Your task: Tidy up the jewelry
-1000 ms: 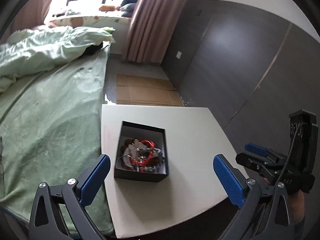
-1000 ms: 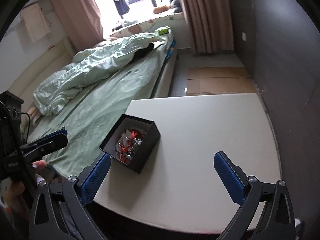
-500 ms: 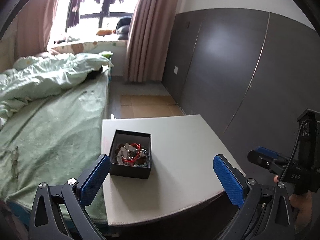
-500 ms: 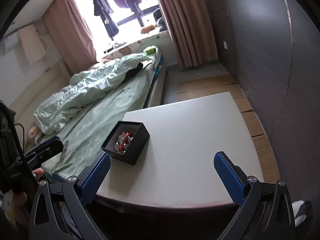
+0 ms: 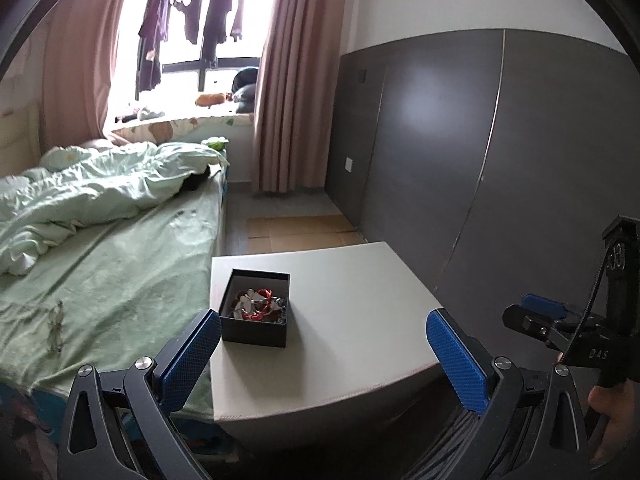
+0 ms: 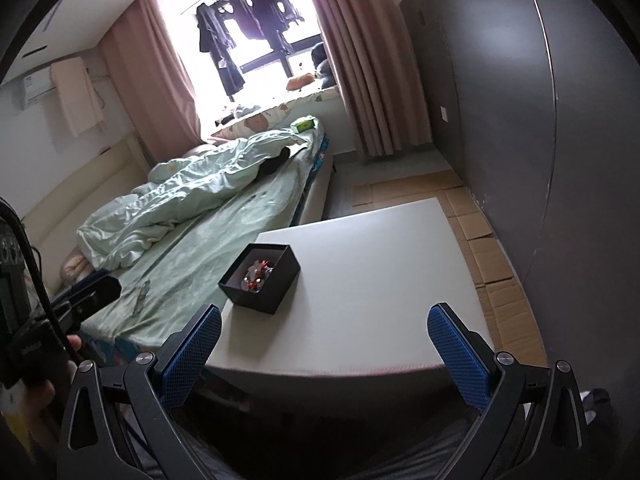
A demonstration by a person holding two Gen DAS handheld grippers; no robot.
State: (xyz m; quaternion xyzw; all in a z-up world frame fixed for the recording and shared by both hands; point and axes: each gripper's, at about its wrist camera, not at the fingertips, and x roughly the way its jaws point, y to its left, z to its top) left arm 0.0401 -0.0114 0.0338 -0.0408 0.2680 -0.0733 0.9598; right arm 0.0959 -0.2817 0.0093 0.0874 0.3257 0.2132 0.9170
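Black box (image 5: 256, 307) on white table (image 5: 352, 320), lid off, near the table's bed-side edge; well apart from the edge by the dark wall. Inside the box: tangle of jewelry (image 5: 259, 306) — red cord, silvery and pale pieces, individual items too small to tell. Same box in right wrist view (image 6: 260, 278), jewelry (image 6: 258, 271) low inside it, box walls upright, box turned at an angle to the table edges.

Left gripper (image 5: 323, 354) held short of the table's near edge, jaws spread wide, nothing between the blue pads (image 5: 191, 356). One pad lined up just beside the box's near corner in the view, not touching it. Right gripper (image 6: 325, 354) likewise short of the near edge, jaws spread wide, empty; box beyond its left-hand pad (image 6: 192, 352), apart from it.

Right gripper also seen from the left wrist view at far right, off the table's corner, a hand (image 5: 616, 412) on its grip. Left gripper seen at far left of the right wrist view, over the bed side of the table.

Beside the table: bed (image 5: 100, 272) with green sheet and rumpled quilt. Beyond the table: cardboard (image 5: 296, 232) flat on the floor, pink curtain (image 5: 296, 92), window with clothes hanging.
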